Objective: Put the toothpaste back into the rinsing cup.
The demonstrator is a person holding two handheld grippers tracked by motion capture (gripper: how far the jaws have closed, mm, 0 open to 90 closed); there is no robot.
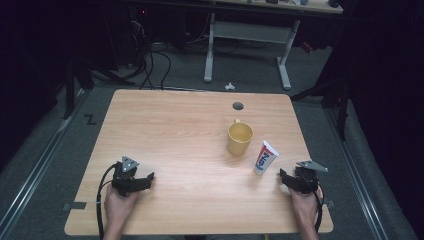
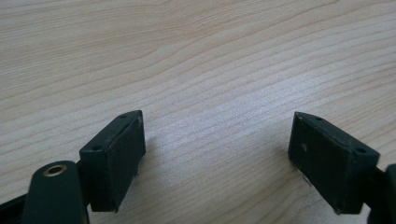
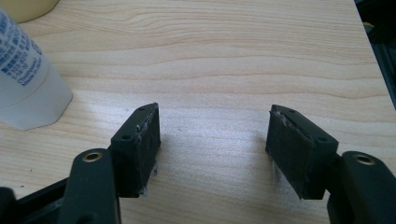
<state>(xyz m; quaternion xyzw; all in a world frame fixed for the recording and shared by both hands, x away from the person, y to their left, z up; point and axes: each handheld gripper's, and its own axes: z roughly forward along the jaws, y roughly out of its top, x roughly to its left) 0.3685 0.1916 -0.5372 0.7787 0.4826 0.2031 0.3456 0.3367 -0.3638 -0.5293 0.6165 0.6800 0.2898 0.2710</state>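
A yellow mug [image 1: 239,138] stands on the wooden table [image 1: 190,135], right of centre. Just right of it a white tube with red and blue print [image 1: 265,157] stands on its cap. My right gripper [image 1: 286,180] rests on the table near the front right, a little right of the tube, with its jaws wide open and nothing between them. In the right gripper view [image 3: 212,140] the tube's white cap end [image 3: 28,91] stands to the left and the mug's base [image 3: 28,7] shows at the top left. My left gripper [image 1: 146,181] lies at the front left, open and empty [image 2: 217,154].
A round cable hole [image 1: 238,106] lies in the table behind the mug. The table's right edge [image 3: 369,60] runs close beside my right gripper. Beyond the table stands a desk frame [image 1: 247,45], with cables [image 1: 150,65] on the grey floor.
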